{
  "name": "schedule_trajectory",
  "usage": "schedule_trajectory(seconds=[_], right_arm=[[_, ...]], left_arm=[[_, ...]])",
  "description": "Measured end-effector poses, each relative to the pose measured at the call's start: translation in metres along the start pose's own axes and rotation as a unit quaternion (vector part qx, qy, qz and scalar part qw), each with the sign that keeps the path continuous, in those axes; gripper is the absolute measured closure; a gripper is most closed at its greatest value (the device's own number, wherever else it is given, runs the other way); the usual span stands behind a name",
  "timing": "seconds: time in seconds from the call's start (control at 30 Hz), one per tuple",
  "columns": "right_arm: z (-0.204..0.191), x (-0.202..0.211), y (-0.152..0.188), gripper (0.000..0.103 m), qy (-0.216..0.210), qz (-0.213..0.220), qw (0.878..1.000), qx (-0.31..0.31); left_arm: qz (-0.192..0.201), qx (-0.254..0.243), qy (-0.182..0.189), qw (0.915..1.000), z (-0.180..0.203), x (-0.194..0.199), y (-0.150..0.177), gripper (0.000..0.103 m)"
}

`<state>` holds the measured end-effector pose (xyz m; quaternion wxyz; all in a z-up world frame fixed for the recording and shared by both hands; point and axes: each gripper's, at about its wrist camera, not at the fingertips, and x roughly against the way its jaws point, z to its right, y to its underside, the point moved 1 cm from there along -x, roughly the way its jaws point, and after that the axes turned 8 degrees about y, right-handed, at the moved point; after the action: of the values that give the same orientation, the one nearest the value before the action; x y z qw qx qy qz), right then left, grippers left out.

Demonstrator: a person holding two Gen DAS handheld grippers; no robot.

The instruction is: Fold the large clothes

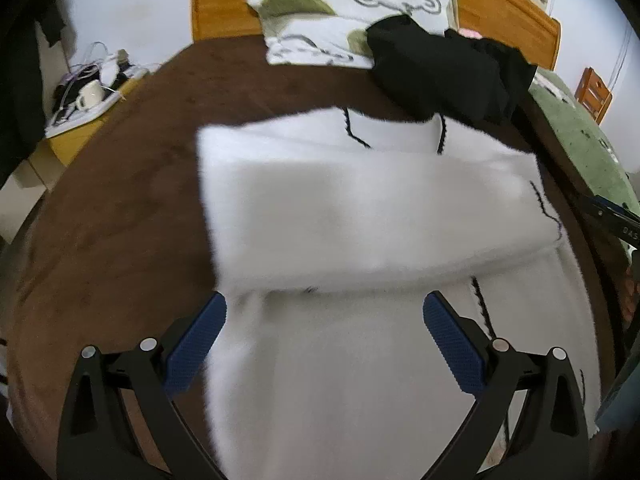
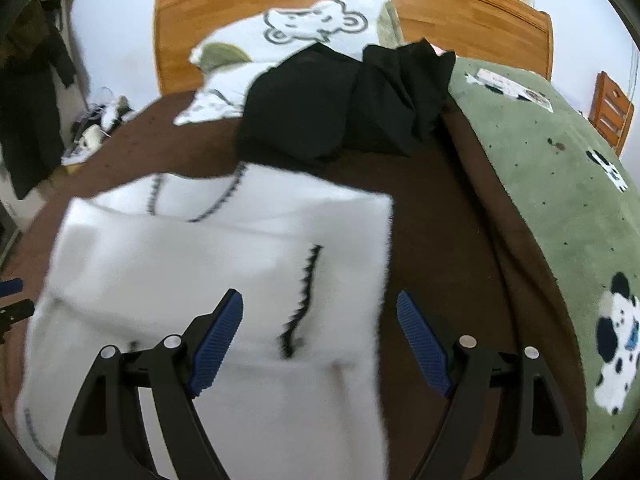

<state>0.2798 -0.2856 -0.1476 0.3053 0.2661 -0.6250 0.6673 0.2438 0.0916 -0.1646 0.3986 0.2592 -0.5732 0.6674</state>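
Here the white fleece garment (image 1: 360, 216), trimmed with black blanket stitching (image 2: 304, 300), lies across the middle of both views on the brown bedspread (image 1: 120, 208), with one panel already doubled over so a soft folded edge runs across the lower centre of the left wrist view. Both grippers hang above it with nothing in them: the left gripper (image 1: 325, 344) has its blue pads (image 1: 452, 348) spread wide over the near layer of fleece, and the right gripper (image 2: 320, 340) stands equally wide, its left pad over the cloth and its right pad over bare bedspread just past the garment's right-hand edge. The step in hand looks like the next fold of a piece that is partly done — so the thing to get right is the pickup. I would bring each gripper down to a matching corner of the near hem, pinching all layers together rather than only the top one, since fleece this thick tends to slide apart. Lifting both corners level and carrying them toward the top of the frame at the same pace should keep the edges square. The black clothing (image 2: 340, 100) heaped at upper centre, in front of the cartoon-print pillow (image 1: 352, 20), sits close behind the garment; the fold should stop short of it.
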Motion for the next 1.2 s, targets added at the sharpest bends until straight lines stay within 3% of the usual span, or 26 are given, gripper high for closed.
schedule_trajectory(seconds=[0.2,0.33,0.47,0.7,0.93,1.2], right_arm=[[-0.009,0.071,0.018,0.018,-0.036,0.017,0.999,0.009],[-0.006,0.105,0.054,0.018,-0.055,-0.002,0.998,0.011],[0.003,0.124,0.096,0.018,-0.053,-0.027,0.998,0.004],[0.029,0.136,0.17,0.018,-0.044,-0.084,0.994,-0.051],[0.058,0.138,0.236,0.018,-0.033,-0.13,0.986,-0.098],[0.061,0.128,0.266,0.018,-0.046,-0.155,0.979,-0.121]], left_arm=[[0.014,0.012,-0.011,0.9998,-0.005,0.057,0.024,0.007],[0.02,0.026,0.003,0.9995,-0.009,0.09,0.056,0.007],[0.002,0.032,0.001,0.9995,-0.012,0.105,0.092,0.007],[-0.024,0.069,0.018,0.9972,-0.024,0.108,0.16,0.007],[-0.058,0.053,0.02,0.9967,-0.018,0.096,0.215,0.008],[-0.075,0.084,0.032,0.9931,-0.022,0.084,0.248,0.008]])
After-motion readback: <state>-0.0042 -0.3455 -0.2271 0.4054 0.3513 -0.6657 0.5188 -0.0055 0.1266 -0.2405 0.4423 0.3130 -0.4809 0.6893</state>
